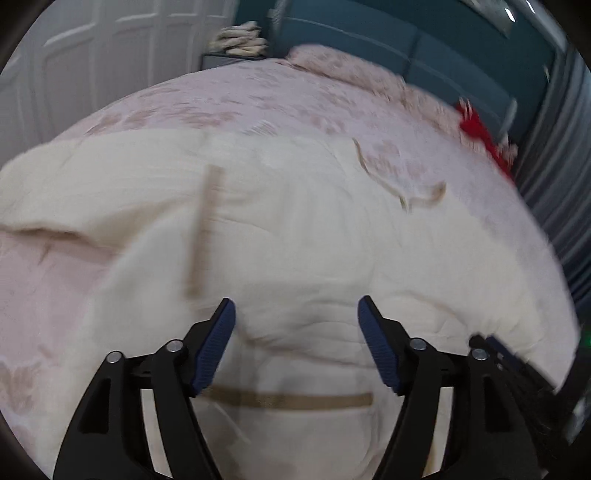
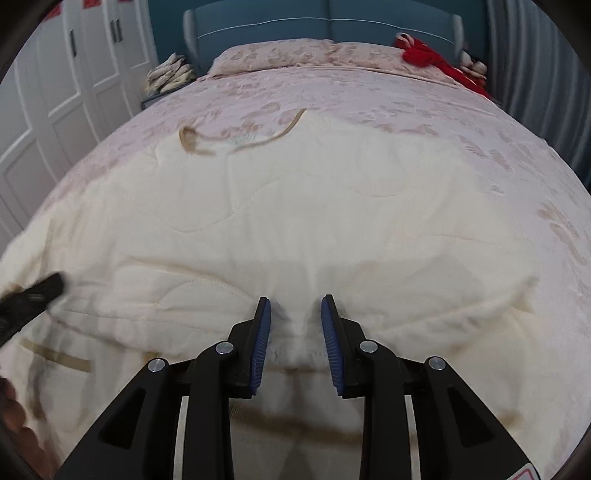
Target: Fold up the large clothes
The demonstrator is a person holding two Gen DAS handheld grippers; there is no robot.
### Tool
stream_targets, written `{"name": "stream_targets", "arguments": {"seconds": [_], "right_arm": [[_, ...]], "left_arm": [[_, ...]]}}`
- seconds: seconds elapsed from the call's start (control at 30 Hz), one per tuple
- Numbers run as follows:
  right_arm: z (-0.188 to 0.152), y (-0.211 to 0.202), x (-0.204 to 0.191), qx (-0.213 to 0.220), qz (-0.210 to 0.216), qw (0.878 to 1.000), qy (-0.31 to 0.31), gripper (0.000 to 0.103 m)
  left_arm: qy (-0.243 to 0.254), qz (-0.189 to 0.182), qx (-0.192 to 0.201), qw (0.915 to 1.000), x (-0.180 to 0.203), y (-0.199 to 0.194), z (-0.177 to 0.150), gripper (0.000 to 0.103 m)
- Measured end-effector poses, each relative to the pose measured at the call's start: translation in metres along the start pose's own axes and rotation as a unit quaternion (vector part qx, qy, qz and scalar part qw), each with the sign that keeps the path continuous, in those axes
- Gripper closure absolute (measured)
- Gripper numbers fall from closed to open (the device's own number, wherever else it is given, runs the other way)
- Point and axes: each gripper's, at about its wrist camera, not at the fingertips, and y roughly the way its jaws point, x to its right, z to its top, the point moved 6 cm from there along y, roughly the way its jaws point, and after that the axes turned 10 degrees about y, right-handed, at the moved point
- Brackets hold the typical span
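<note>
A large cream quilted garment point(image 2: 295, 206) with tan trim and a tan tie point(image 2: 199, 142) lies spread over the bed. In the right wrist view my right gripper point(image 2: 295, 303) points down at its near edge. The jaws stand narrow, with a puckered fold of the cream cloth pinched between the blue pads point(image 2: 260, 332). In the left wrist view my left gripper point(image 1: 295, 308) hovers low over the same garment point(image 1: 295, 229), jaws wide apart and nothing between them. A tan band point(image 1: 288, 400) runs across the cloth below it. This view is motion-blurred.
The bed has a pink patterned cover point(image 2: 369, 92), a pillow point(image 2: 295, 51) and a blue headboard point(image 2: 325, 18). A red item point(image 2: 436, 59) lies at the far right corner. White wardrobe doors point(image 2: 55, 92) stand left, beside a bundle on a nightstand point(image 2: 168, 75).
</note>
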Motion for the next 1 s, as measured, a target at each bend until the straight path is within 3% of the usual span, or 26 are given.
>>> {"name": "stream_targets", "arguments": {"seconds": [0.03, 0.1, 0.2, 0.3, 0.37, 0.47, 0.6, 0.67, 0.7, 0.73, 0.77, 0.83, 0.9, 0.97, 1.0], "right_arm": [[-0.002, -0.019, 0.004, 0.010, 0.003, 1.000, 0.017, 0.064], [-0.013, -0.045, 0.008, 0.018, 0.011, 0.999, 0.024, 0.053], [-0.045, -0.075, 0.009, 0.007, 0.015, 1.000, 0.004, 0.052], [-0.082, -0.091, 0.007, -0.026, 0.019, 0.999, -0.007, 0.051], [-0.102, -0.097, 0.007, -0.046, 0.022, 0.999, -0.001, 0.051], [-0.126, -0.102, 0.006, -0.074, 0.019, 0.997, 0.003, 0.051], [-0.140, -0.108, -0.003, -0.081, 0.007, 0.996, -0.021, 0.047], [-0.143, -0.110, -0.005, -0.079, 0.003, 0.996, -0.033, 0.047], [-0.144, -0.112, -0.007, -0.078, 0.001, 0.996, -0.039, 0.047], [-0.144, -0.114, -0.008, -0.077, 0.002, 0.996, -0.041, 0.047], [-0.143, -0.115, -0.009, -0.076, 0.004, 0.996, -0.041, 0.047], [-0.140, -0.120, -0.009, -0.070, 0.008, 0.997, -0.040, 0.047], [-0.137, -0.123, -0.009, -0.064, 0.013, 0.997, -0.037, 0.047], [-0.133, -0.125, -0.009, -0.061, 0.019, 0.997, -0.032, 0.047], [-0.132, -0.126, -0.008, -0.059, 0.023, 0.998, -0.027, 0.047]], "left_arm": [[-0.029, -0.005, 0.018, 0.9994, -0.029, -0.021, 0.005, 0.014], [-0.070, 0.019, 0.043, 0.9964, -0.088, -0.049, 0.012, 0.012], [-0.135, 0.073, 0.034, 0.9875, -0.199, -0.066, 0.014, 0.012], [-0.233, 0.142, 0.034, 0.9615, -0.324, -0.080, 0.007, 0.012], [-0.282, 0.158, 0.035, 0.9457, -0.374, -0.085, 0.002, 0.014], [-0.358, 0.144, 0.036, 0.9218, -0.437, -0.081, -0.003, 0.020], [-0.399, 0.095, 0.032, 0.9114, -0.462, -0.059, -0.003, 0.026], [-0.384, 0.103, 0.037, 0.9169, -0.460, -0.052, 0.009, 0.040], [-0.371, 0.086, 0.023, 0.9242, -0.454, -0.043, 0.016, 0.073], [-0.364, 0.078, 0.009, 0.9282, -0.446, -0.038, 0.020, 0.095], [-0.350, 0.077, 0.004, 0.9335, -0.436, -0.036, 0.031, 0.094], [-0.295, 0.077, 0.030, 0.9518, -0.404, -0.050, 0.065, 0.096], [-0.218, 0.069, 0.062, 0.9714, -0.349, -0.071, 0.112, 0.096], [-0.157, 0.047, 0.090, 0.9824, -0.291, -0.092, 0.144, 0.096], [-0.114, 0.024, 0.106, 0.9876, -0.245, -0.105, 0.166, 0.096]]}}
